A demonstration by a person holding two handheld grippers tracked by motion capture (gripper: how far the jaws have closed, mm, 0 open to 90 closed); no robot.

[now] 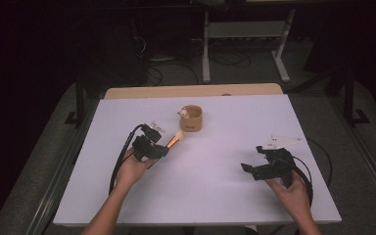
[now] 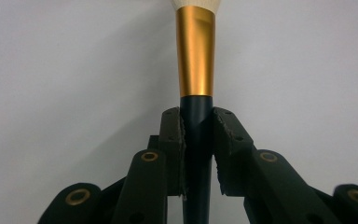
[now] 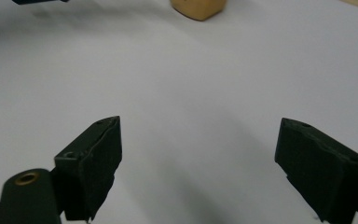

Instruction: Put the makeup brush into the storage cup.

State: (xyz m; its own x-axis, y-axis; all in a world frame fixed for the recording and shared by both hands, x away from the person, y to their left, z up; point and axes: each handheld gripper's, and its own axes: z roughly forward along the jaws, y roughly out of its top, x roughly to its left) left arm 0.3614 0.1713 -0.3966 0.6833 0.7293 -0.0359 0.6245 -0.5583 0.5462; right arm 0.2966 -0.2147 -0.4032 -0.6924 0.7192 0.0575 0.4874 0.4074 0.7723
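High view: a white table (image 1: pixel 215 186) is seen from above, with a person's two forearms coming in from the bottom edge. The left gripper (image 1: pixel 162 148) is held in the left hand (image 1: pixel 129 171) at the left of the table, and a makeup brush (image 1: pixel 175 139) is gripped in it. The brush has a dark handle, a gold ferrule and a pale bristle head, and it is pointed up and to the right toward a small tan cup (image 1: pixel 191 118), which stands near the middle of the table's far part. The bristle tip is seen just beside the cup's lower left; whether they touch cannot be told.

From the left gripper view, the brush (image 2: pixel 196 70) is seen upright between the two black fingers (image 2: pixel 172 140), which are closed on its dark handle just below the gold ferrule.

The right gripper (image 1: pixel 250 169) is held in the right hand (image 1: pixel 293 196) at the right of the table, well apart from the brush. In the right gripper view its fingers (image 3: pixel 93 158) are spread wide with nothing between them, over bare white table, and the cup (image 3: pixel 198 8) is seen far off at the top edge.
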